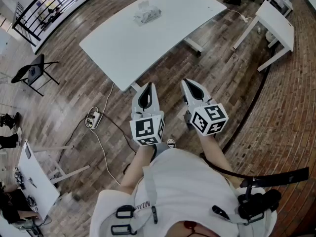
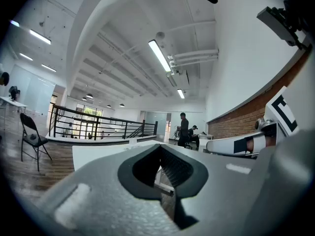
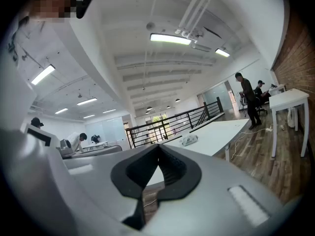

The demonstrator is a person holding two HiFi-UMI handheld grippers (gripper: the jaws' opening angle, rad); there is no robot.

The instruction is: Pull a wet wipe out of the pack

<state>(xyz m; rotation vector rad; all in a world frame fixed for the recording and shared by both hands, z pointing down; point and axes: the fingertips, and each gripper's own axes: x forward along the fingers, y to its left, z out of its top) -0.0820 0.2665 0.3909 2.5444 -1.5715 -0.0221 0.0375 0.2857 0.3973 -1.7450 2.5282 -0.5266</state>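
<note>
1. White bench [image 1: 123,43] ahead of me carries the pack [image 1: 147,14] near its far edge, well apart from both tools. Wooden floor [image 1: 74,102] lies between me and it, so I judge the reach has not begun.
2. Left tool [image 1: 148,87] is clenched tip to tip on nothing, held level in front of the body. Its own view shows only the bench edge beyond the closed tips.
3. Right tool [image 1: 188,83] is likewise clenched and empty, just beside the left one and tipped slightly down. Its own view picks out the pack [image 3: 189,140] lying on the bench top.
4. To do this step well, I would first close the gap to the bench, since nothing is within reach from here.
5. Then I would part one tool's jaws before descending, not after — a closed tip would only shove the light pack along the smooth top.
6. I would pin the pack with one tool and pinch at the opening with the other, pulling upward so the pack stays put.
7. Something pale seems to stand up from the pack's top — possibly a wipe, though it is too small to confirm. What else it holds is hidden.
</note>
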